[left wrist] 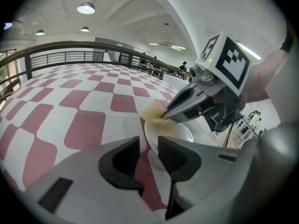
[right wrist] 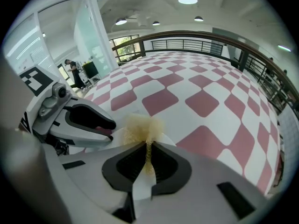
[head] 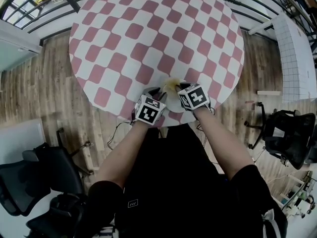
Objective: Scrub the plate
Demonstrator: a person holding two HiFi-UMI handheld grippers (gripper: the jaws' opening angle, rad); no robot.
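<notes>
A white plate (head: pixel 173 103) sits tilted at the near edge of the round table (head: pixel 148 33) with its pink and white checked cloth. My left gripper (head: pixel 157 91) is shut on the plate's rim (left wrist: pixel 150 141), which passes between the left gripper's (left wrist: pixel 148 152) jaws. A yellow sponge (head: pixel 171 85) is pinched in my right gripper (head: pixel 177 87), shut on it. The sponge (right wrist: pixel 140 127) presses on the plate (right wrist: pixel 117 136) just ahead of the right gripper (right wrist: pixel 148 149). The left gripper view shows the sponge (left wrist: pixel 154 113) at the plate's (left wrist: pixel 182 132) far rim under the right gripper (left wrist: pixel 166 115).
The table's front edge runs right under both grippers. A black office chair (head: pixel 290 133) stands on the wooden floor at the right, another chair (head: pixel 29 182) at the lower left. A white gridded panel (head: pixel 292 58) and dark railings (head: pixel 29 4) ring the table.
</notes>
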